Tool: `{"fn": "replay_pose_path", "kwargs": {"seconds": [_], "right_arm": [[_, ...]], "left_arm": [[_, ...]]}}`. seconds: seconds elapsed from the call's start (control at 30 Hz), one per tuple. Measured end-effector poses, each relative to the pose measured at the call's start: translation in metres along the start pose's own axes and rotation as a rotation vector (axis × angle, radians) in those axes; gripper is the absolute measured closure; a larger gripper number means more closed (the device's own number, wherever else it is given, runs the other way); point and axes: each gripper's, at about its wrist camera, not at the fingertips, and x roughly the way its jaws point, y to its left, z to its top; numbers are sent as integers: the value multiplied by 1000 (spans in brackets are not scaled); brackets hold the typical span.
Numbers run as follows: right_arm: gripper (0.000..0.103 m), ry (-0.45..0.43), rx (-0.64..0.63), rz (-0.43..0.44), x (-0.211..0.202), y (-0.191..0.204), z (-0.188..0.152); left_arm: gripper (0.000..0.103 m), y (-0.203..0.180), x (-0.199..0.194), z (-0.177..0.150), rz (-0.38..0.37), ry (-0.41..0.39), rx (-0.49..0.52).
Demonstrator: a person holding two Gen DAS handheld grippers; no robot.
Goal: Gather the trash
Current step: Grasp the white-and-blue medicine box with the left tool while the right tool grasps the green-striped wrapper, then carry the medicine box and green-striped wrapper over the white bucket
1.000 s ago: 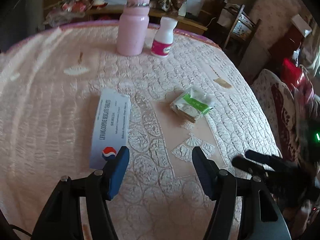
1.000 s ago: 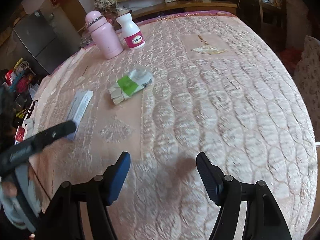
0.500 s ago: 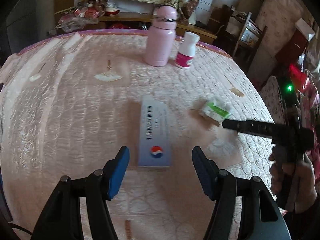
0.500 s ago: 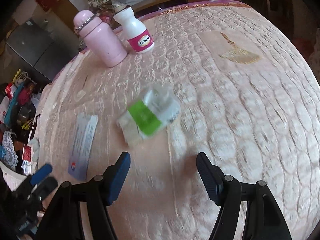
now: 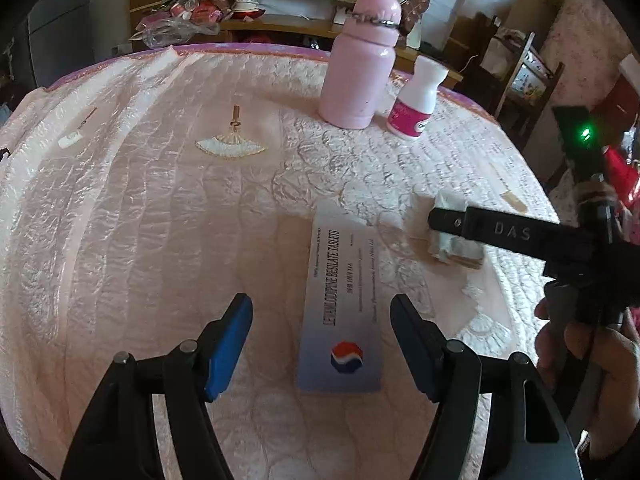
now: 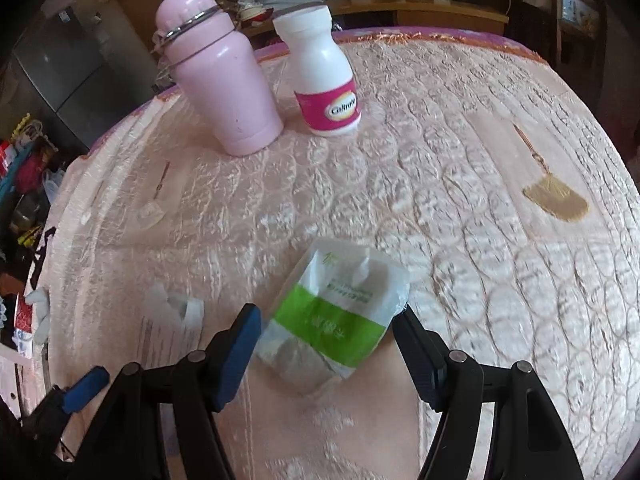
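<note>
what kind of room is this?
Probably a lived-in home, likely a dining or living room: a round table under a pink quilted cloth, a wooden chair, a grey fridge, and a cluttered wooden shelf behind.

tablet box (image 5: 343,308) left of tissue pack (image 5: 452,240) | flask (image 5: 360,64), bottle (image 5: 414,100) behind

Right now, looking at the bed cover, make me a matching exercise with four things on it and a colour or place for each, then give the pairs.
Things:
1. flask
2. pill bottle
3. tablet box
4. tissue pack

Descriptions:
A. between the right gripper's fingers
B. all pink
C. white with a pink label
D. flat, in front of the left gripper

Pairs: 1-B, 2-C, 3-D, 4-A
</note>
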Motion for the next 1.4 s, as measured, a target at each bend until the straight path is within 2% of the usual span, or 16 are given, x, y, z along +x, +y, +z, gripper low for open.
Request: {"fn": "replay_pose_path", "kwargs": {"seconds": [0.1, 0.3, 0.33, 0.37, 0.4, 0.43, 0.6, 0.8, 1.13, 1.4], "right_arm": [[27, -15, -4, -11, 3, 3, 3], [28, -54, -106, -54, 1, 10, -6], [35, -58, -122, -58, -1, 9, -9], [41, -61, -135, -49, -4, 7, -12], [60, -60, -141, -14, -9, 4, -15], [64, -62, -141, 6, -12, 1, -18], [64, -88, -166, 67, -43, -11, -42], [64, -110, -168, 81, -77, -27, -75], [64, -159, -124, 53, -131, -67, -127], [64, -197, -41, 13, -167, -120, -161]], "left_arm": [[31, -2, 10, 1, 9, 12, -3], [31, -5, 22, 1, 11, 25, -5], [31, -5, 24, 0, 6, 27, -1], [36, -6, 23, -1, 8, 21, 3], [44, -7, 23, -2, 7, 16, 8], [56, -8, 23, -2, 7, 17, 16], [55, -12, 13, -8, -36, 17, 3], [56, -33, -11, -21, -78, -13, 10], [55, -99, -30, -46, -140, -19, 79], [56, -166, -35, -66, -192, -6, 167]]}}
